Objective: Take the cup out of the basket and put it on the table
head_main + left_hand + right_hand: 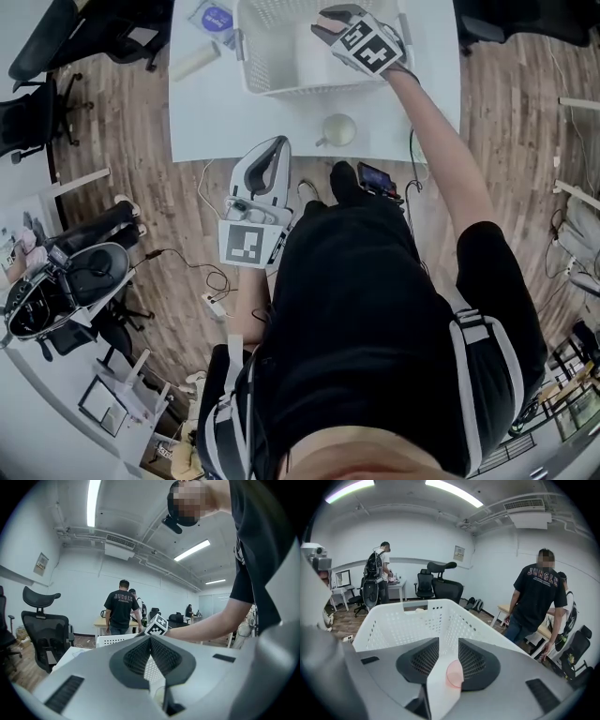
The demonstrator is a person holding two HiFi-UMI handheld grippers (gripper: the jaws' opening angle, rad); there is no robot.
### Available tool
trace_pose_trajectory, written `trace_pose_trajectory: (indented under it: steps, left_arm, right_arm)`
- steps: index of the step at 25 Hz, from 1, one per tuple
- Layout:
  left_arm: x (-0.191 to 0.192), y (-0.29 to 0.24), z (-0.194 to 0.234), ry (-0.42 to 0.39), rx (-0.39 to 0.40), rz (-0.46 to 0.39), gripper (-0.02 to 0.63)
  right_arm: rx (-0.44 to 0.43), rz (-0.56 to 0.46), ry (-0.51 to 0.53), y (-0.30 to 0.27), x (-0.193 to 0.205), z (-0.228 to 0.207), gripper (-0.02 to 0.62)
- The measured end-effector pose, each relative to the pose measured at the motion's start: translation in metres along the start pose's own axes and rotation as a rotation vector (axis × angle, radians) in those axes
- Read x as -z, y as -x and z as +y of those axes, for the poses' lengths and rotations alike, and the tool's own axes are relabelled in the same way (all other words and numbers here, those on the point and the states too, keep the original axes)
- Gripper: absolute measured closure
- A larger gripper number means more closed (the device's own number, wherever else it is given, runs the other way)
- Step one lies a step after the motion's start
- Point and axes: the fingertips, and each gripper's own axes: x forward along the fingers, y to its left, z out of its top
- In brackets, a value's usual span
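Presently the right gripper [449, 641], jaws spread, hangs over the white basket [281, 84] at upper centre, seemingly aligned to straddle the pink cup [454, 674] inside it, while the left gripper [150, 638], jaws pressed together empty, waits lower left below the table [192, 122].

I'm seeing a white basket [281, 47] dotted with rows of small holes, a pink cup [454, 674] inside it, and a pale cream cup [337, 128] on the white table [216, 112]. My right gripper [448, 660] is grey with black mesh pads, and its cube [366, 44] has black-and-white square markers.
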Motion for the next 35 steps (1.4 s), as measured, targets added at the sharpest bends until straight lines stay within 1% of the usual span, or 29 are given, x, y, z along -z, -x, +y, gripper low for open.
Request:
trace_pose_trajectory:
  steps: [5,13,17,23,24,25,26,28,35]
  left_arm:
    - [0.007,-0.003,0.005,0.006,-0.018,0.024,0.586]
    - [0.008,-0.019,0.016,0.019,-0.033,0.037,0.586]
    - [0.009,-0.024,0.021,0.02,-0.036,0.045,0.586]
    - [0.013,-0.027,0.022,0.024,-0.035,0.057,0.586]
    - [0.014,-0.027,0.022,0.024,-0.035,0.059,0.586]
    - [0.014,-0.027,0.022,0.023,-0.034,0.062,0.586]
    - [0.015,-0.027,0.022,0.022,-0.034,0.065,0.586]
    - [0.015,-0.025,0.022,0.021,-0.035,0.067,0.586]
    - [0.01,-0.021,0.019,0.016,-0.033,0.061,0.586]
  right_arm:
    - [-0.022,0.078,0.01,-0.024,0.026,-0.001,0.465]
    - [-0.075,0.199,0.029,-0.056,0.066,-0.003,0.465]
    - [-0.099,0.233,0.035,-0.066,0.078,-0.001,0.465]
    - [-0.109,0.271,0.058,-0.073,0.091,0.003,0.468]
    - [-0.108,0.279,0.062,-0.074,0.093,0.003,0.472]
    - [-0.107,0.287,0.066,-0.074,0.095,0.003,0.492]
    - [-0.106,0.294,0.07,-0.073,0.097,0.003,0.532]
    - [-0.111,0.309,0.077,-0.072,0.1,0.004,0.558]
    - [-0.108,0.306,0.088,-0.063,0.096,0.004,0.563]
